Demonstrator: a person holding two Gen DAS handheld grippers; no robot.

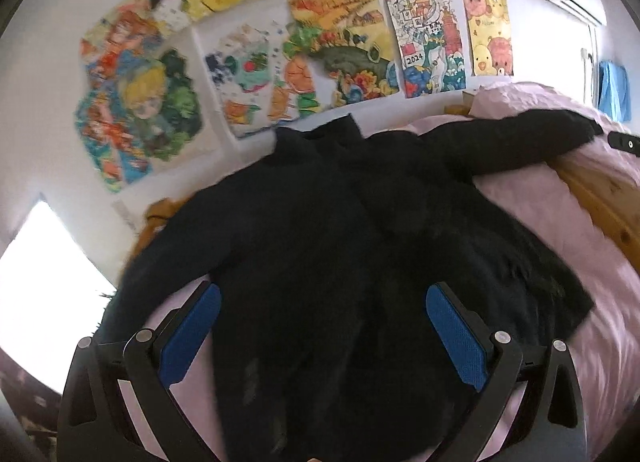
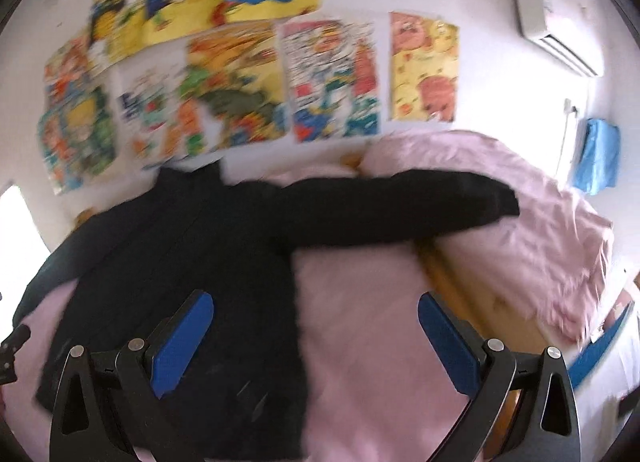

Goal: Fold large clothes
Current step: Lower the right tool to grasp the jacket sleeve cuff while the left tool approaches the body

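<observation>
We see the black jacket (image 1: pixel 320 230) spread flat across the pink bedsheet (image 1: pixel 532 206), collar toward the poster wall (image 1: pixel 248 62), one sleeve (image 2: pixel 400 206) stretched out to the right. Bare sheet lies right of the hem. Left tongs (image 1: pixel 324 338) gape wide above the jacket's lower half, empty. Right tongs (image 2: pixel 316 346) also wide apart, straddling the jacket's right edge, though blur may be fooling us.

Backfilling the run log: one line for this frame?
black sweater flat on pink bedding | sleeves out | left gripper open | right gripper open | unfolded
</observation>
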